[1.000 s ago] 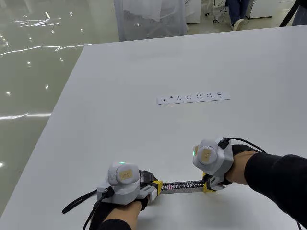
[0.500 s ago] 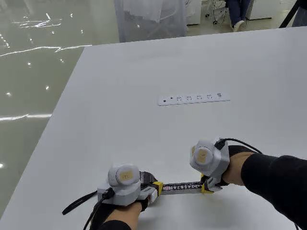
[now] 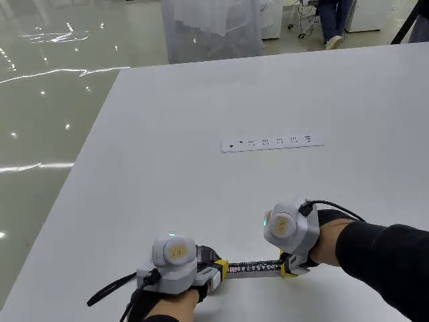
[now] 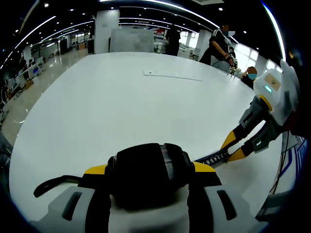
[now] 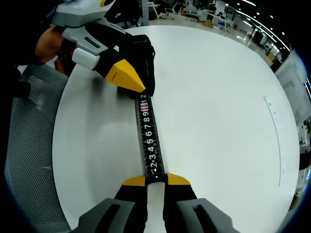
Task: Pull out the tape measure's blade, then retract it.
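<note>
The black tape measure case [image 4: 148, 172] sits clamped between the yellow-tipped jaws of my left gripper [image 3: 213, 268], near the table's front edge. Its blade [image 5: 148, 143] runs out to the right, with printed numbers up to about 12 showing. My right gripper [image 5: 154, 180] is shut on the blade's end. In the head view the blade [image 3: 253, 268] spans the short gap between the case [image 3: 206, 255] and my right gripper [image 3: 287, 267]. From the left gripper view, the right gripper [image 4: 233, 148] pinches the blade [image 4: 214, 157] at the right.
A white power strip [image 3: 271, 142] lies flat further back on the white table [image 3: 201, 168]. The table's left edge borders a shiny floor [image 3: 47, 100]. A black strap [image 3: 107, 288] trails left of my left gripper. A mesh chair [image 5: 29, 160] shows below the table edge.
My right gripper has moved left toward the case, and the exposed blade is shorter. The left gripper has held its place.
</note>
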The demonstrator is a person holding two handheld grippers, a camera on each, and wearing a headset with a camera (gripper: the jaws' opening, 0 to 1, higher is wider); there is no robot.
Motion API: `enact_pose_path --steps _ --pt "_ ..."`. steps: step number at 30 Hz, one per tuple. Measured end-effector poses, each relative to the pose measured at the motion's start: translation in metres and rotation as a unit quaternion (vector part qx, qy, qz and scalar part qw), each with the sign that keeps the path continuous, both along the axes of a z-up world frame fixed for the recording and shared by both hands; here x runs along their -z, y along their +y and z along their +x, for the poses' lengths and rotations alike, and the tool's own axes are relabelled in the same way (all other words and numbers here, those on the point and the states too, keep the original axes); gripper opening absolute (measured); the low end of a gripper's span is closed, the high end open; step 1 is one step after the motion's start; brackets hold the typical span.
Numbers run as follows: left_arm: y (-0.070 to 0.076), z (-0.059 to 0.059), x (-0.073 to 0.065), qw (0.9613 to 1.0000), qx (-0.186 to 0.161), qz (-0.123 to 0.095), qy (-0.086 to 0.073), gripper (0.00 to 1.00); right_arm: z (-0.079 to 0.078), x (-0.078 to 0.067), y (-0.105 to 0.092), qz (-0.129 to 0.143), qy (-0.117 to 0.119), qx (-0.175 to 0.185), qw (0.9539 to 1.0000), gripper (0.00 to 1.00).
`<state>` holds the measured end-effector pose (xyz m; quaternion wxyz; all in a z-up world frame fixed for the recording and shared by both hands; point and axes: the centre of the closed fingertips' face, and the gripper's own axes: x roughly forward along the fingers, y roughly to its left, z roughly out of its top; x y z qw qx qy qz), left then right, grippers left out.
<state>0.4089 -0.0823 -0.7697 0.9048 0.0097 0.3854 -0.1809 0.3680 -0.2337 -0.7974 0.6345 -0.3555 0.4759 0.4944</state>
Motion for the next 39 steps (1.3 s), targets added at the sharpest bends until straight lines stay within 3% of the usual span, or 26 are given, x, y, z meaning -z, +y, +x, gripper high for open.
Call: enact_pose_path --steps 3,39 --pt "0.0 0.0 0.0 1.0 0.0 0.0 0.0 0.59 0.0 0.0 0.001 0.001 0.003 0.016 0.9999 0.06" --pt "0.0 -0.001 0.0 1.0 -0.001 -0.001 0.0 0.59 0.0 0.0 0.013 -0.004 0.005 -0.002 1.0 0.05"
